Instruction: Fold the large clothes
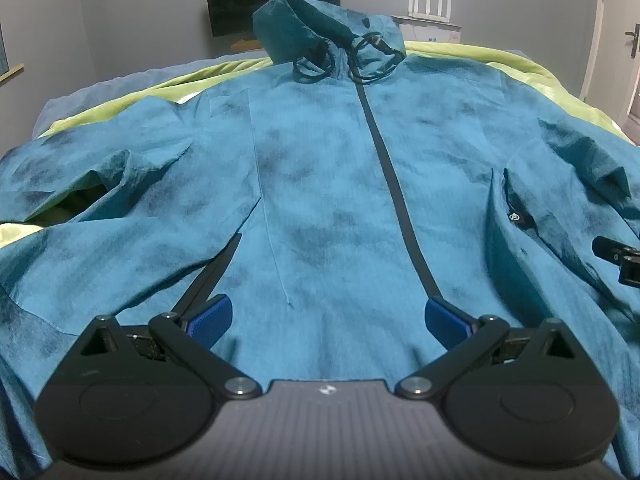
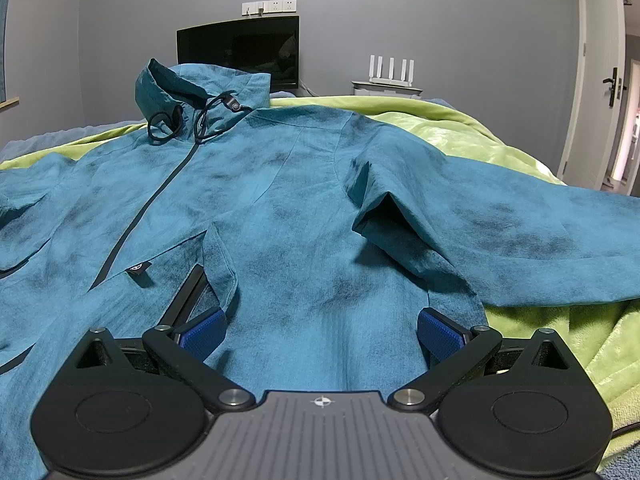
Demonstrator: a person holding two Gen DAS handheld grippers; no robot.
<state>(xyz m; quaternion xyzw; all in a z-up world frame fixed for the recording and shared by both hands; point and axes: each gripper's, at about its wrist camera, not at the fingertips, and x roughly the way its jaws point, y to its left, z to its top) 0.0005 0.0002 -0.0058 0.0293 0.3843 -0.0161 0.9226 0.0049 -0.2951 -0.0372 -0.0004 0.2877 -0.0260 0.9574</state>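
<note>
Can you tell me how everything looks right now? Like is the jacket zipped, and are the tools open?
Jacket: spread flat, front up, not yet folded.
Zipper: closed.
Hood: standing up at the top.
Right sleeve: stretched out sideways.
Left tool: open, holding nothing.
Right tool: open, holding nothing.
Blanket: spread under the jacket.
Screen: dark.
Door: open.
</note>
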